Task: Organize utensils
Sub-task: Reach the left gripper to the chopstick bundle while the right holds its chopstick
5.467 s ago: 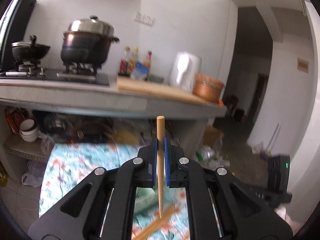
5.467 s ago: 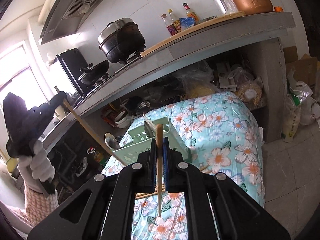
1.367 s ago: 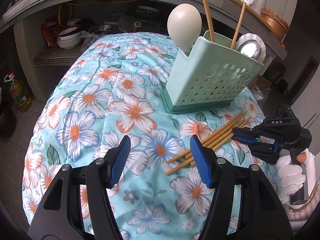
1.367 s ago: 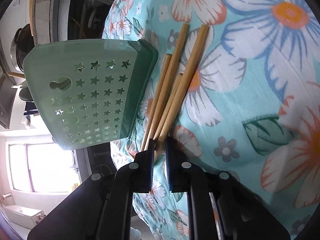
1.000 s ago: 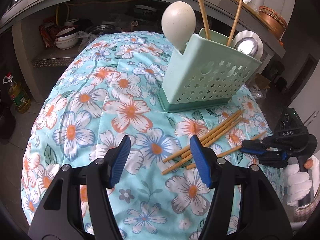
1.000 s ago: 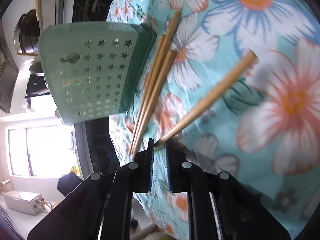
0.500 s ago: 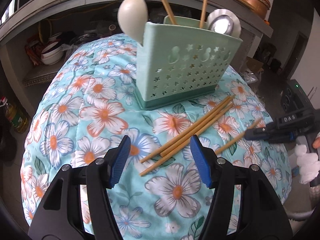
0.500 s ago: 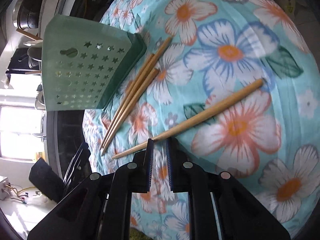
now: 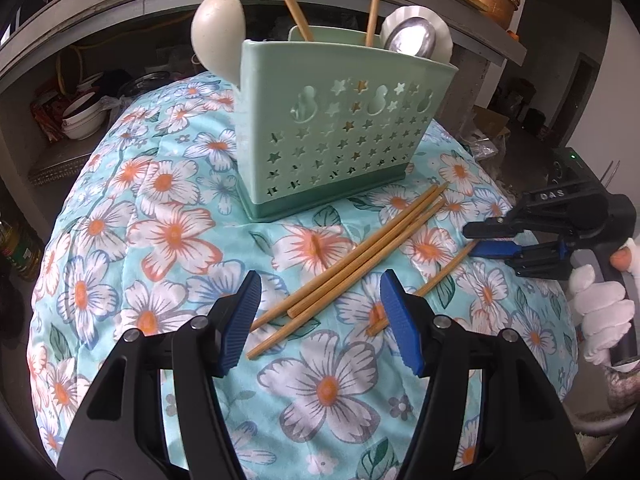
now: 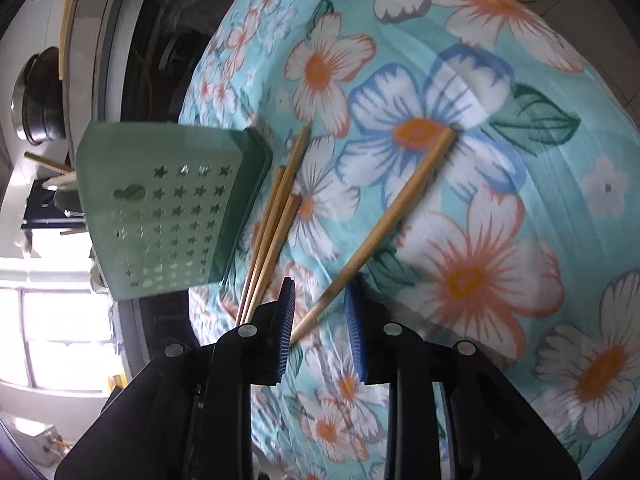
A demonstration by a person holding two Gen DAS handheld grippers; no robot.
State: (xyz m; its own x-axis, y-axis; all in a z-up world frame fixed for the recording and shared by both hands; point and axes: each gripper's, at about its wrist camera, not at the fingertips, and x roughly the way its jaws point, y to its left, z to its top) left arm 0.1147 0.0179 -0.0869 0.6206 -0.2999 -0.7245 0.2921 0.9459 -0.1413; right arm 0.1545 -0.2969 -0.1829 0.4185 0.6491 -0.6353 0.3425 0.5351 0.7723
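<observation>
Our left tongs [image 9: 320, 320] hang wide open above the near edge of the floral-covered tabletop [image 9: 168, 236], holding nothing. Just beyond their pads lie three chopsticks [image 9: 352, 256] bundled side by side, slanting from the near middle up toward the base of the green utensil holder [image 9: 336, 140], which stands upright toward the far edge. In the holder we see a white ladle [image 9: 218, 28], two upright chopsticks [image 9: 374, 0] and a metal spoon [image 9: 410, 42]. A single chopstick [image 10: 384, 228] lies apart from the bundle, nearer the right edge. Our right tongs [image 10: 320, 320] are parted narrowly around its thin end, the pads on either side and not pressing it. A white-gloved hand [image 9: 600, 312] grips the right tool.
</observation>
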